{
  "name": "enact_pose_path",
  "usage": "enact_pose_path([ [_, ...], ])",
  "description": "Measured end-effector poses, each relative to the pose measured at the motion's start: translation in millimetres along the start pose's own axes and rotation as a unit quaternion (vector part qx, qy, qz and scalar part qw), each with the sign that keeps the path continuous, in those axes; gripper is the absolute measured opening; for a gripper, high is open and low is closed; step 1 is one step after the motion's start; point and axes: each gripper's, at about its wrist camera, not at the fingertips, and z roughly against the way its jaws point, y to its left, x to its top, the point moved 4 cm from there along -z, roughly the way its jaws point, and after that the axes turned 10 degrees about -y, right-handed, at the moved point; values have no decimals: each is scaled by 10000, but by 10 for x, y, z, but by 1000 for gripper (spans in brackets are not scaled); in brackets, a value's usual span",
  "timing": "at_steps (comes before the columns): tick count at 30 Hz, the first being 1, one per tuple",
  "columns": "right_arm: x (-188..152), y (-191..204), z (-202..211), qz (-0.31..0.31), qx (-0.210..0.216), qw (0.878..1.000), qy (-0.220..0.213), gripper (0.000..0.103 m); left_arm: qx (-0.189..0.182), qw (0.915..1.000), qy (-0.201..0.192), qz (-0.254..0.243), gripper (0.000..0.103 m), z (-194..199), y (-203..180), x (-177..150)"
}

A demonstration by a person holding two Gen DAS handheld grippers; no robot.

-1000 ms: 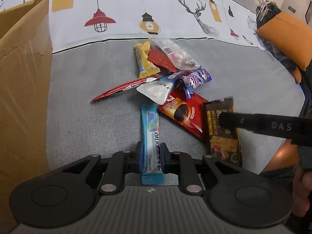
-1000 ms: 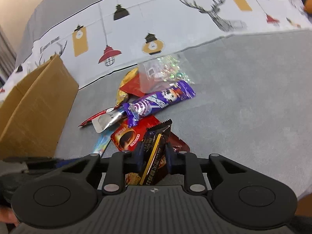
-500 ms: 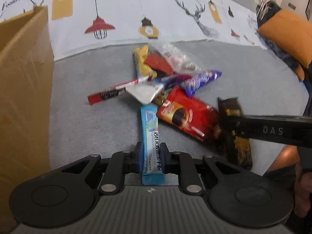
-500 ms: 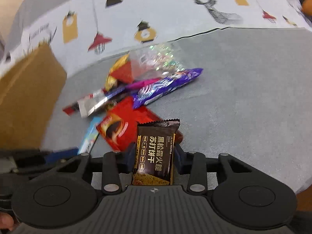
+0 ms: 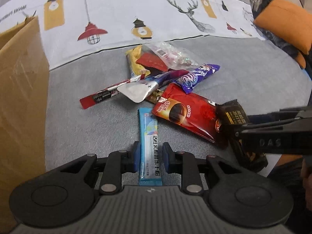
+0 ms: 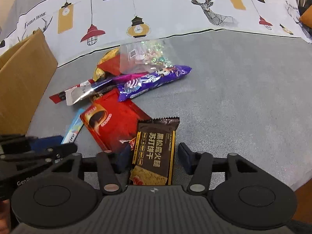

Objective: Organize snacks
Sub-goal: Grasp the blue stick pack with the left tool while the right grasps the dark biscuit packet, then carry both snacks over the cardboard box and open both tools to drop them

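Note:
A pile of snack packets lies on the grey cloth. My left gripper (image 5: 150, 154) straddles a light blue stick packet (image 5: 149, 138); its pads stand slightly off the packet's sides, open. My right gripper (image 6: 154, 156) is open, its pads apart on either side of a dark brown biscuit packet (image 6: 156, 148) lying flat between them. A red coffee packet (image 5: 185, 115) lies between the two; it shows in the right wrist view (image 6: 111, 124) too. Further back lie a purple wafer packet (image 6: 154, 81), a clear candy bag (image 6: 144, 56), a silver packet (image 5: 136, 91), a red stick (image 5: 101, 95) and a yellow packet (image 5: 134, 62).
A brown cardboard box (image 5: 21, 89) stands at the left, also in the right wrist view (image 6: 23, 81). A white printed cloth (image 6: 156, 11) covers the back. An orange cushion (image 5: 284, 23) lies at the far right. Grey cloth (image 6: 243, 97) stretches right of the pile.
My right gripper has opened and let the brown biscuit packet down flat beside the red packet. My left gripper's pads have parted slightly from the blue stick packet.

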Motion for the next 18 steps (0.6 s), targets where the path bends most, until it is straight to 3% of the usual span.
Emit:
enact_pose_path([
  [3, -22, 44, -1, 195, -72, 9998, -13, 55, -151, 9999, -10, -22, 13, 1, -7, 3],
  [4, -7, 26, 11, 138, -64, 9999, -39, 43, -178, 9998, 19, 98, 12, 1, 14, 0],
  [8, 79, -56, 98, -102, -106, 9996, -247, 42, -235, 9989, 118, 388, 11, 103, 53, 36],
  [18, 229, 124, 583, -453, 253, 9961, -708, 41, -172, 9983, -383, 409, 11, 846, 107, 215],
])
